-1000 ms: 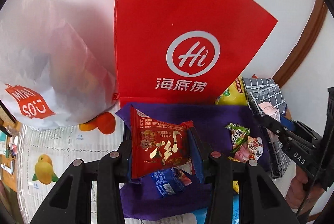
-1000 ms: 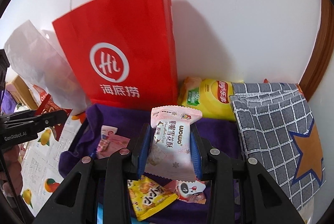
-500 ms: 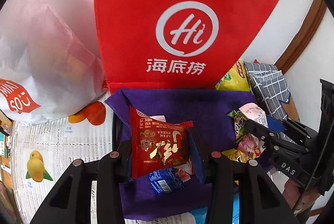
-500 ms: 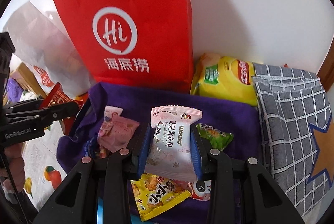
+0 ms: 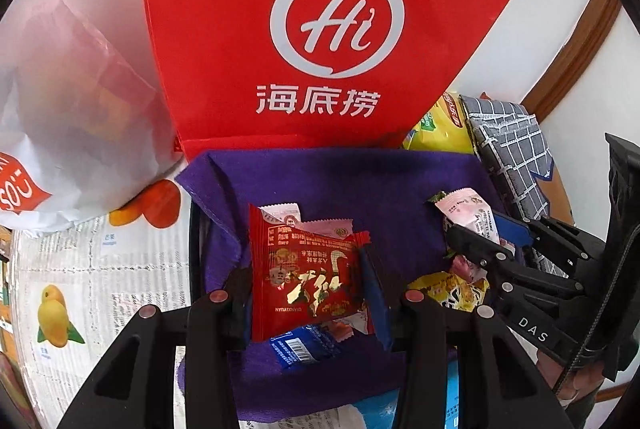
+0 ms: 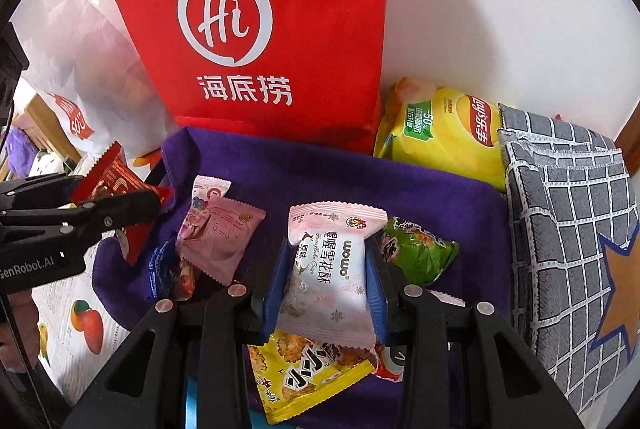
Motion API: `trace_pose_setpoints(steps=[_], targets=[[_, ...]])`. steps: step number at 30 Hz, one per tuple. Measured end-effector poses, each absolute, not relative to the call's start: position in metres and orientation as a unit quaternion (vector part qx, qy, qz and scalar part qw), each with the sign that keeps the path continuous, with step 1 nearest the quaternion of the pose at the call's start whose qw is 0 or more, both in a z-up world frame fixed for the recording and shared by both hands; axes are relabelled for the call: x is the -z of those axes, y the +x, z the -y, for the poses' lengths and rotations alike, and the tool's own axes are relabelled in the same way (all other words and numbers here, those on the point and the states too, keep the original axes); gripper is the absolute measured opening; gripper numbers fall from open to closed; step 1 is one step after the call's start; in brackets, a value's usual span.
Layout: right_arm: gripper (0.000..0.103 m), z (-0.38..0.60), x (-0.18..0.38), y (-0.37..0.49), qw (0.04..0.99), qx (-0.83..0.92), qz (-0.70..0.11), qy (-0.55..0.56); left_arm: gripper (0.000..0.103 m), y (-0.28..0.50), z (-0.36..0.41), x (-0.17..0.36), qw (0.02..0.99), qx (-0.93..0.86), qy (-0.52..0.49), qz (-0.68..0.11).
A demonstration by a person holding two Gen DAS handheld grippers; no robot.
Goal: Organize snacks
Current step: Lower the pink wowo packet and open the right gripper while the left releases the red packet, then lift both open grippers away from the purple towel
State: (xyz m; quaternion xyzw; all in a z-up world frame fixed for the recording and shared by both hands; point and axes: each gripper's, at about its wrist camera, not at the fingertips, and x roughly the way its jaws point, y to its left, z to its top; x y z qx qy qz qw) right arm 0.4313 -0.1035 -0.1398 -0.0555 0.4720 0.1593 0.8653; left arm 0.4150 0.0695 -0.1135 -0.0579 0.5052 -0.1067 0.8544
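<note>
My left gripper [image 5: 306, 285] is shut on a red snack packet [image 5: 306, 277] and holds it over the left part of a purple cloth-lined basket [image 5: 340, 181]. My right gripper [image 6: 326, 269] is shut on a pale pink snack packet [image 6: 332, 269] over the middle of the basket [image 6: 280, 169]. In the basket lie a pink packet [image 6: 218, 233], a green packet [image 6: 416, 249], a yellow packet [image 6: 308, 377] and a blue packet [image 5: 304, 347]. The right gripper also shows at the right of the left wrist view [image 5: 476, 229]; the left gripper shows at the left of the right wrist view [image 6: 120, 201].
A red paper bag [image 5: 332, 29] stands against the wall behind the basket. A white plastic bag [image 5: 68, 109] sits to the left, a yellow chips bag [image 6: 444, 133] and a grey checked cushion [image 6: 568, 229] to the right. A fruit-print tablecloth [image 5: 96, 281] covers the table.
Both grippers have moved forward and down toward the basket, each still holding its packet. The red bag and the basket look larger and closer.
</note>
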Motion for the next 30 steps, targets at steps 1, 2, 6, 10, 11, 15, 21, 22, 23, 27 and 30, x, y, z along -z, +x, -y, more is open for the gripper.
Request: trace_pose_setpoints(steps=[1,2,6,10,11,15,21,22,23,27,30], targets=[[0.037,0.103,0.14,0.431,0.865,-0.16,-0.472,-0.055,0.042,0.415,-0.07,0.114,0.854,0.106,-0.058,-0.506],[0.037,0.104,0.139,0.431,0.865,-0.16,-0.472,-0.055,0.042,0.415,-0.07,0.114,0.854,0.106,-0.058,-0.507],[0.038,0.104,0.138,0.432,0.867,-0.159,-0.469,-0.056,0.042,0.414,-0.069,0.115,0.853,0.106,-0.056,-0.508],[0.042,0.106,0.133,0.43,0.87,-0.158,-0.464,-0.055,0.042,0.414,-0.069,0.117,0.85,0.105,-0.054,-0.514],[0.043,0.106,0.131,0.429,0.871,-0.158,-0.462,-0.054,0.042,0.414,-0.069,0.118,0.849,0.105,-0.054,-0.516],[0.045,0.109,0.125,0.428,0.876,-0.157,-0.454,-0.052,0.042,0.416,-0.068,0.12,0.846,0.106,-0.055,-0.52],[0.052,0.114,0.112,0.423,0.885,-0.157,-0.436,-0.043,0.042,0.415,-0.064,0.118,0.848,0.115,-0.048,-0.515],[0.052,0.114,0.11,0.422,0.886,-0.157,-0.434,-0.043,0.042,0.414,-0.063,0.118,0.848,0.116,-0.047,-0.515],[0.053,0.114,0.109,0.421,0.887,-0.157,-0.431,-0.044,0.042,0.414,-0.062,0.117,0.848,0.118,-0.046,-0.514],[0.054,0.115,0.105,0.42,0.89,-0.156,-0.425,-0.044,0.048,0.415,-0.061,0.114,0.848,0.123,-0.042,-0.514],[0.054,0.114,0.103,0.419,0.892,-0.156,-0.423,-0.042,0.062,0.413,-0.058,0.109,0.854,0.121,-0.035,-0.504]])
